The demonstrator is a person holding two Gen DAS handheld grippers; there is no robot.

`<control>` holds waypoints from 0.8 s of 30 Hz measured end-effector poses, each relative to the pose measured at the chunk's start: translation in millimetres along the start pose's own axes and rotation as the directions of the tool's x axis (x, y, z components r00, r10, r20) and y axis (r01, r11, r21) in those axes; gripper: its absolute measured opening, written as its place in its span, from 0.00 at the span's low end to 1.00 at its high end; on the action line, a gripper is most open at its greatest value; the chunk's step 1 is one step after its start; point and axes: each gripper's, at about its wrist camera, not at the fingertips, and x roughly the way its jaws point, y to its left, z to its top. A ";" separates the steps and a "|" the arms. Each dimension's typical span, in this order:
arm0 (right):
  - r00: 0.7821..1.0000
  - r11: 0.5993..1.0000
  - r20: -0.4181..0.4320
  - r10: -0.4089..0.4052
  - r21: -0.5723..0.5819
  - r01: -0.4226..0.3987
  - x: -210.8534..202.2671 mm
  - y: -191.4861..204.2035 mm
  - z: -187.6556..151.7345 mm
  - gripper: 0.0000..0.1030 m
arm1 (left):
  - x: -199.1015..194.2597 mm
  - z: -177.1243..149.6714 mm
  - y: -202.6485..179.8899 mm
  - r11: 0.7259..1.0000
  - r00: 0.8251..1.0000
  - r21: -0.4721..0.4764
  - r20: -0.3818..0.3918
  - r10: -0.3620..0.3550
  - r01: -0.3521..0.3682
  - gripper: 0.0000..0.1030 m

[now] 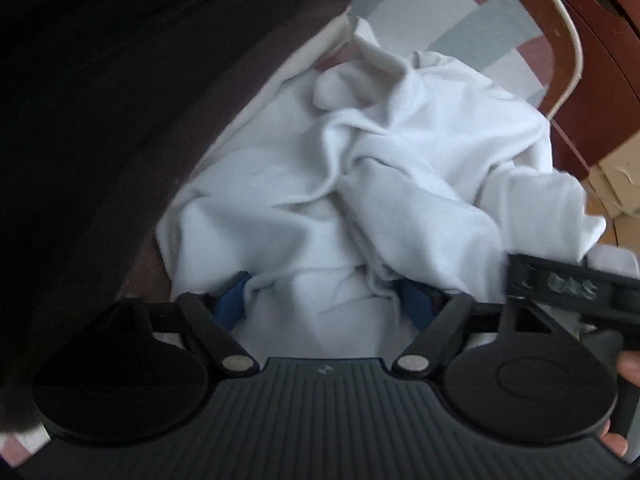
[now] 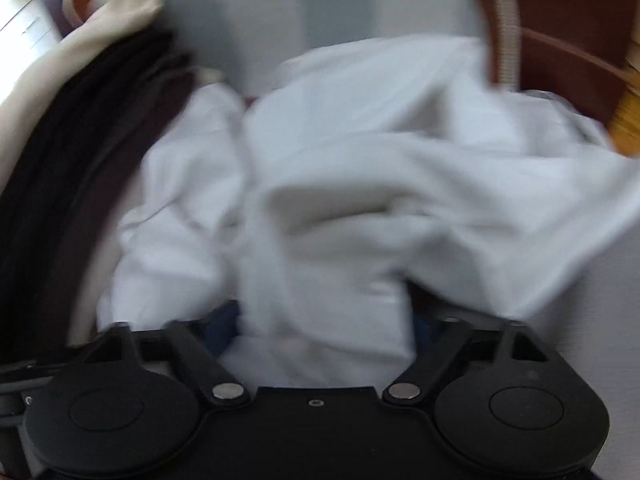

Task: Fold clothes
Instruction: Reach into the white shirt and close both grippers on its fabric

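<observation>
A crumpled white garment (image 1: 400,152) lies in a heap on a striped surface (image 1: 480,20). My left gripper (image 1: 324,300) points down into its near edge. The blue pads (image 1: 232,304) stand wide apart with a fold of the white cloth between them. In the blurred right wrist view the same white garment (image 2: 360,160) fills the middle. My right gripper (image 2: 324,320) is also open, with white cloth bunched between its spread fingers. The fingertips of both grippers are partly buried in the fabric.
A dark brown garment (image 1: 100,120) lies to the left, and shows again as dark cloth (image 2: 72,160) beside a beige cloth (image 2: 80,40). A wooden rim (image 1: 560,20) and a pale cord (image 1: 572,40) curve along the right. A cardboard box (image 1: 624,176) sits beyond. A hand's fingers (image 1: 628,368) show at the right edge.
</observation>
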 end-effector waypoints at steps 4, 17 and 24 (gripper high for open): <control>0.968 0.965 0.020 0.249 0.085 -0.249 -6.6 -3.9 -0.9 0.40 | -12.9 0.8 13.5 0.981 0.986 -0.123 -0.046 -0.158 0.151 0.26; 0.872 0.857 0.137 0.469 0.169 -0.487 -45.8 -9.8 -15.1 0.39 | -59.8 -9.4 -48.5 0.984 0.998 0.167 0.019 -0.057 0.053 0.20; 0.798 0.826 0.250 0.549 -0.017 -0.563 -116.2 18.4 25.6 0.40 | -132.7 18.3 -66.8 0.965 0.950 0.250 0.271 -0.151 0.082 0.21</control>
